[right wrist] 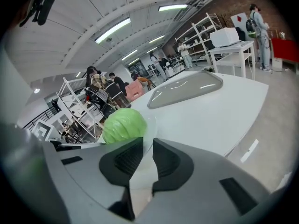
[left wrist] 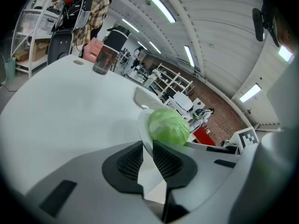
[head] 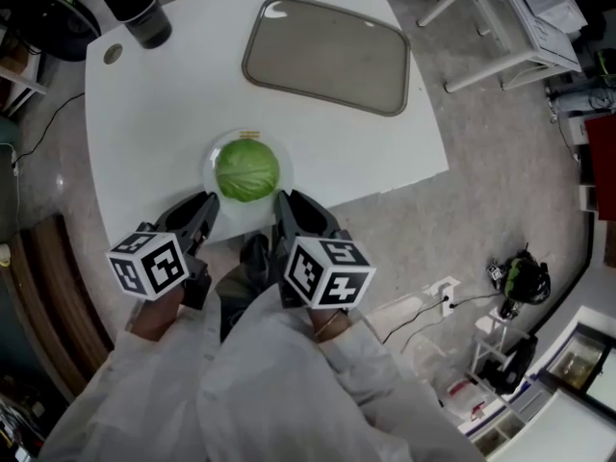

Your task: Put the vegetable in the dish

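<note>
At the far left corner of the white table (head: 164,104) stands a dark tumbler (head: 135,3), upright and well apart from everything else.

Nearer the person, the left gripper (head: 205,203) reaches in from the table's near edge. Seen in its own view, the left gripper (left wrist: 148,154) has its two ribbed pads closed on the rim of a white plate (left wrist: 142,124), with the thin edge running between them.

The plate (head: 211,160) lies at the near edge of the table, between the two tools. On it sits the cabbage (head: 247,169), a round, tight head, pale yellow-green and glossy, with faint leaf veins and creases across its top. It fills most of the plate, so that only a narrow white band shows round it. In the left gripper view the cabbage (left wrist: 169,126) sits just beyond the pads, and in the right gripper view it (right wrist: 124,125) lies just left of them.

The right gripper (head: 285,203) comes in on the plate's other side. In its own view the right gripper (right wrist: 146,154) is likewise clamped on the plate's rim (right wrist: 150,125).

Farther back and to the right a grey tray (head: 327,56) with rounded corners lies flat on the table, apart from the plate.
</note>
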A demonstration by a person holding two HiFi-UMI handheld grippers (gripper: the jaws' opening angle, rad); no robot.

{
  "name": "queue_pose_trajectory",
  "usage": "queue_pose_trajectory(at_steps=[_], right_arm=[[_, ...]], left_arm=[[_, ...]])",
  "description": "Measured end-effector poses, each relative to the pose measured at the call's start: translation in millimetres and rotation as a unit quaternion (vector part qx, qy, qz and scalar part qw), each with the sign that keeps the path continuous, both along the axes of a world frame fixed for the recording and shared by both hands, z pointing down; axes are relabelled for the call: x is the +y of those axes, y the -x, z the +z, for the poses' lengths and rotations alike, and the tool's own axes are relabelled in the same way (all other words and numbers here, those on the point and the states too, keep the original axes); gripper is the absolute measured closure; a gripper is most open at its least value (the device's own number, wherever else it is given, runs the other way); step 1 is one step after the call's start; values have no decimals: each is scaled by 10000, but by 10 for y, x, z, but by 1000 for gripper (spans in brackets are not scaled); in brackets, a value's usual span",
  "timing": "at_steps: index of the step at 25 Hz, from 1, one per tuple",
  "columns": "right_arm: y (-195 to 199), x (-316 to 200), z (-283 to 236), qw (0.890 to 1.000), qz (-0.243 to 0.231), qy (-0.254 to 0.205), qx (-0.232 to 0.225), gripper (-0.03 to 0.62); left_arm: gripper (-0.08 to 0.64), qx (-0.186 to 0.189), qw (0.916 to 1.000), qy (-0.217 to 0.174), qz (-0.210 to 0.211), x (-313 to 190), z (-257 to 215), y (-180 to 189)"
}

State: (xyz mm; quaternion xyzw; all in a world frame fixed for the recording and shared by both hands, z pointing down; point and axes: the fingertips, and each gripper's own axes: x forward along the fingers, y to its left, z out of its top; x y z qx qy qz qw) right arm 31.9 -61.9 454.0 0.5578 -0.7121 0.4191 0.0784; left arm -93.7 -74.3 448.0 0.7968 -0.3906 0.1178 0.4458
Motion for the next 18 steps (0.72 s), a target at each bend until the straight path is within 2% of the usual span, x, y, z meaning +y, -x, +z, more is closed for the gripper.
queue_pose_trajectory(at_steps=[18], right_arm=[[-842, -1096, -115, 9997, -115, -170, 106, 522]], left_arm=[[503, -146, 9997, -167, 86, -1056, -116, -846]])
